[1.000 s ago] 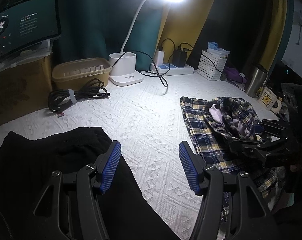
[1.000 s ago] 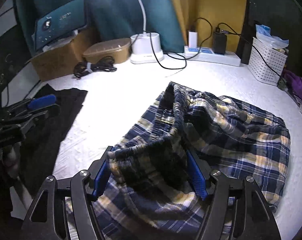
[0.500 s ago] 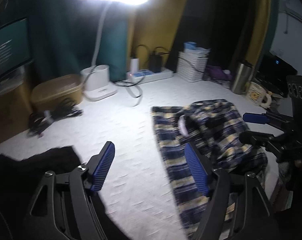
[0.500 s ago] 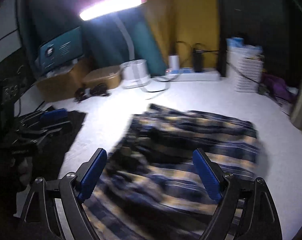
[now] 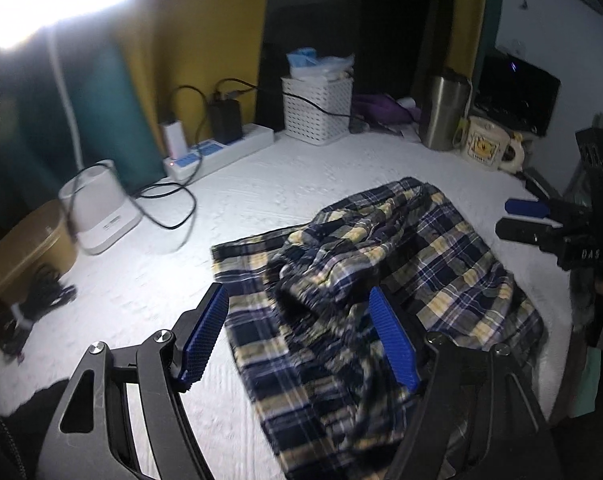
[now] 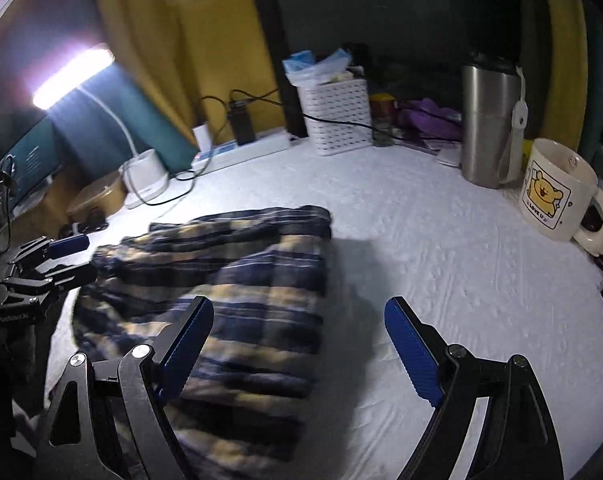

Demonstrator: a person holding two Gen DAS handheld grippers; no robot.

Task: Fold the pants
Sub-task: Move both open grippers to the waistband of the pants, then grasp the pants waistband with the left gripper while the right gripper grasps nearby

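Plaid pants [image 5: 381,280] in navy, yellow and white lie crumpled on the white textured table cover [image 5: 301,176]. My left gripper [image 5: 301,340] is open and hovers above their near left part, holding nothing. My right gripper [image 6: 299,346] is open and empty above the right edge of the pants [image 6: 229,280]. The right gripper also shows at the right of the left wrist view [image 5: 529,220]. The left gripper also shows at the left of the right wrist view [image 6: 61,260].
At the back stand a white lamp base [image 5: 97,208], a power strip with cables [image 5: 221,148], a white basket [image 5: 315,110], a steel tumbler [image 6: 489,120] and a bear mug [image 6: 557,188]. A tan box [image 5: 25,244] and a cable coil [image 5: 29,308] sit at left.
The right gripper has let go of the pants and swung right. The left gripper has moved from the black garment across to above the plaid pants.
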